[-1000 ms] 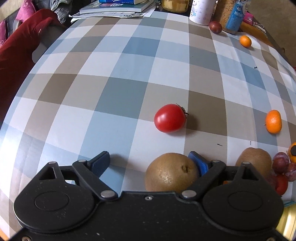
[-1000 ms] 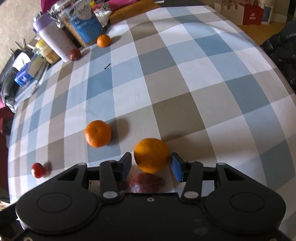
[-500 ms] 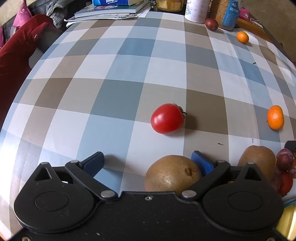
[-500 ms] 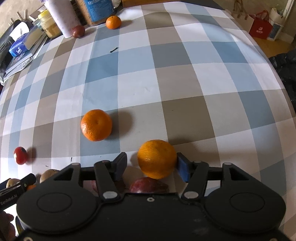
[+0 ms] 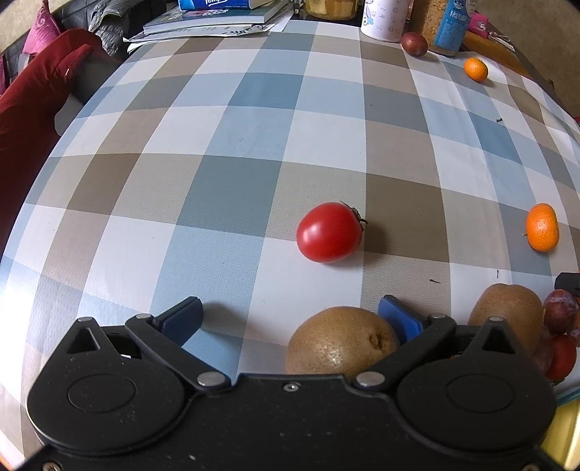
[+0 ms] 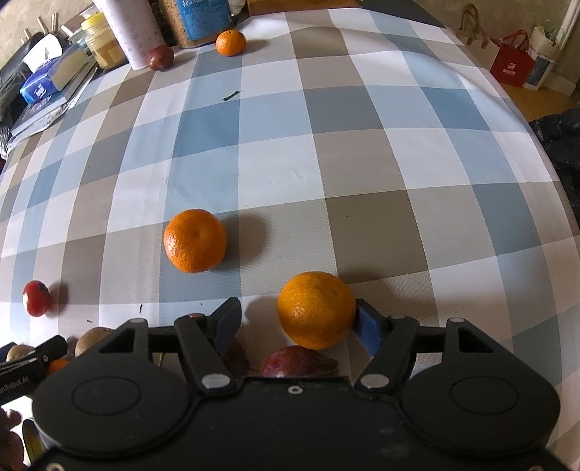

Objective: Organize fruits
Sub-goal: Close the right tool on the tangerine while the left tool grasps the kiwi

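Compared with a second ago, both tongs have spread wider. The left gripper now stands released, its left pad clear of everything and its right pad just beside a kiwi that sits on the checked tablecloth between the fingers. The right gripper has also let go: the gap beside its left pad has grown, while the orange rests on the cloth against the right pad.

In the left wrist view, a tomato lies ahead of the kiwi, a small mandarin is off to the right, and a second kiwi lies next to dark plums at the right edge. At the far side stand books, a white cup and a dark plum.

In the right wrist view, another mandarin lies left of the orange, well apart from it.

A reddish fruit under the right gripper is mostly hidden by its body, so I cannot tell what it is. The plums are cut off by the frame.
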Demonstrator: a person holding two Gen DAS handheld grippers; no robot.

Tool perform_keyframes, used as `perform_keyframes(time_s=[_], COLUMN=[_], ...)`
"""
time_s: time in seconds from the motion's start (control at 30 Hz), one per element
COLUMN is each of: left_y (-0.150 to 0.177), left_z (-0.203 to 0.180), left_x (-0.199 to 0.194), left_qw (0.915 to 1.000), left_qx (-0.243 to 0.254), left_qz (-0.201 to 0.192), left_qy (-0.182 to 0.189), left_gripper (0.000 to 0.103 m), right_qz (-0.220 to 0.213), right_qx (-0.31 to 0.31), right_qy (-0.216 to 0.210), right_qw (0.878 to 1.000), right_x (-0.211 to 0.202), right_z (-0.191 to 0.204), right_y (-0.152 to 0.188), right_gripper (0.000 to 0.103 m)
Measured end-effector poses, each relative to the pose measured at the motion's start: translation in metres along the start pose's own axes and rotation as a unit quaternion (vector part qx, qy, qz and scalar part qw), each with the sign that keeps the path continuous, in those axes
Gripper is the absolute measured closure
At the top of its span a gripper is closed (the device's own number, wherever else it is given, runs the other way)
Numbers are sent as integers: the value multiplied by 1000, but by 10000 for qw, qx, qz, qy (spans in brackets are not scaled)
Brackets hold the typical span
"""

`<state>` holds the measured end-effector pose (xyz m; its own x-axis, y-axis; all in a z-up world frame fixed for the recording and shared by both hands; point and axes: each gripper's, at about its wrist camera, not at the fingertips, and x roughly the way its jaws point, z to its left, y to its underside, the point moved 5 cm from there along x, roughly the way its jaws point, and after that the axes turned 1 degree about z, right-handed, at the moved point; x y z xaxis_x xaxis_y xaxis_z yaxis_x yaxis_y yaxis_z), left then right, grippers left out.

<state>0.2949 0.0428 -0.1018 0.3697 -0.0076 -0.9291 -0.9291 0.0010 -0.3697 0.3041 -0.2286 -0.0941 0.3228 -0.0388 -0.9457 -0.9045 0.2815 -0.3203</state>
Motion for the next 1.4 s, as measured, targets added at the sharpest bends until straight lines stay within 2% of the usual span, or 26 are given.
perform_keyframes(time_s=[0.1, 0.17, 0.27, 0.37, 0.53, 0.63, 0.9, 1.17, 1.4], left_y=[-2, -3, -3, -3, -2, 1, 13, 16, 9], left_z=[1, 3, 4, 4, 5, 4, 1, -3, 2], left_x=[-1, -5, -11, -21, -37, -42, -44, -47, -37], left_qw=[10000, 9998, 9993, 9991, 9986, 9985, 9986, 9984, 9969], left_qx=[-3, -32, -110, -130, -177, -160, -182, -189, -481], left_qz=[77, 102, 165, 69, -62, -69, -99, -154, -166], left_qy=[62, 163, 326, 398, 498, 518, 484, 518, 601], left_gripper=[6, 14, 15, 15, 15, 15, 15, 15, 11], right_qz=[-58, -63, -45, -29, 7, 15, 87, -47, -31], right_qx=[39, 11, -20, 37, 238, 331, 516, 572, 583], right_qy=[11, 18, 23, 28, 49, 9, -166, -213, -247], right_qw=[10000, 10000, 10000, 10000, 9997, 9994, 9985, 9981, 9980], right_x=[0, -1, -1, -2, -3, -4, -8, -16, -16], right_z=[0, 0, -1, -3, -11, -16, -22, -25, -25], right_y=[2, 2, 2, 1, 0, -1, 1, 2, 2], right_gripper=[31, 31, 34, 39, 55, 58, 59, 59, 59])
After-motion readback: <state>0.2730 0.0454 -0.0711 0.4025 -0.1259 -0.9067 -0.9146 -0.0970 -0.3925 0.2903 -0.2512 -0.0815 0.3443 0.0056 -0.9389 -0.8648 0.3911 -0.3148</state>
